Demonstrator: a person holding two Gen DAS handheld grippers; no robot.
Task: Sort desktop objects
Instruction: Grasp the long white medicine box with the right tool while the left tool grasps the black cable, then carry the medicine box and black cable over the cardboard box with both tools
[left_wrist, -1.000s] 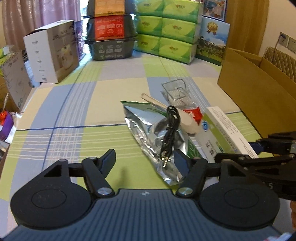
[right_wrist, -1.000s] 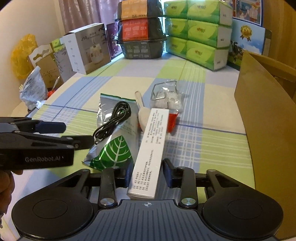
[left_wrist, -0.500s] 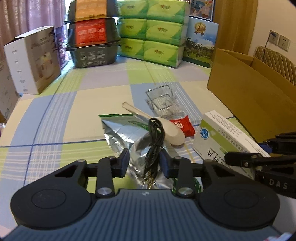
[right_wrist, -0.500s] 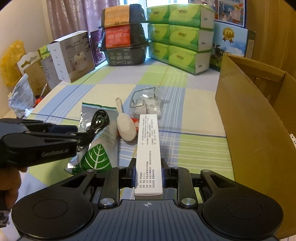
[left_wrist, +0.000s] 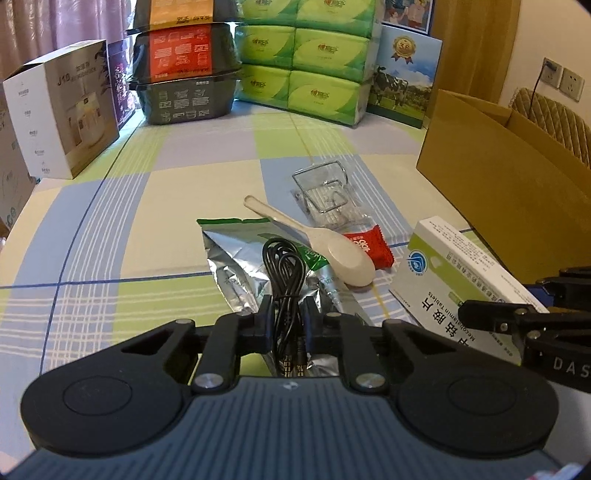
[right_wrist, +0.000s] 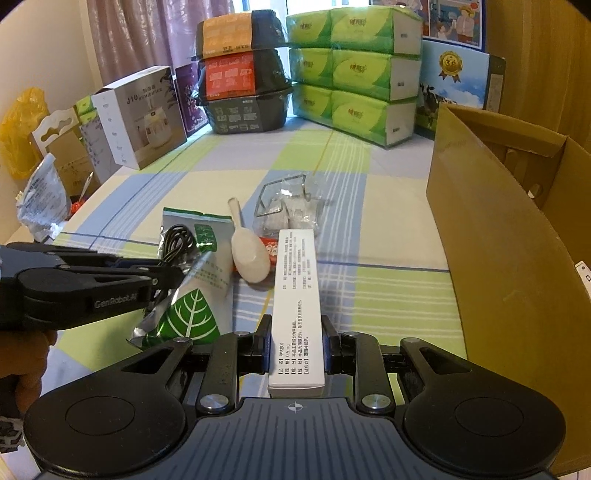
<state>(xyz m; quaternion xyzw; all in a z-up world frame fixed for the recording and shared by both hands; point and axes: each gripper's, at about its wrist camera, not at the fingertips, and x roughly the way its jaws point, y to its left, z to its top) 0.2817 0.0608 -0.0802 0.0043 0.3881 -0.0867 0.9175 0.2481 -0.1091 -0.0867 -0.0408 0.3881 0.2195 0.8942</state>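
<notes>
Both grippers are clenched on something, but nothing looks sorted yet. The left gripper (left_wrist: 287, 325) pinches the coiled black cable (left_wrist: 284, 273), which lies on top of the foil pouch (left_wrist: 236, 258) w/ the green leaf print. The right gripper (right_wrist: 295, 345) grips the long white pill box (right_wrist: 297, 291) by its near end; whether the far end touches the tablecloth I can't tell.

Left on the table, mid-cloth: the pouch under the cable, a pale spoon (left_wrist: 332, 247) across the pouch's corner, a red candy wrapper (left_wrist: 369, 245) touching the spoon's bowl, and a clear bag w/ a wire rack (left_wrist: 328, 195) just behind those.

My guess: the open cardboard box (right_wrist: 495, 236) on the right is where things go. It stands near the pill box, w/ its tall near wall in the way, so the right gripper needs to go up and over the rim. The two grippers sit close together, so clashing is a risk. Open cloth lies to the left and behind the pile; tissue packs (right_wrist: 354, 70) and stacked boxes line the far edge.
</notes>
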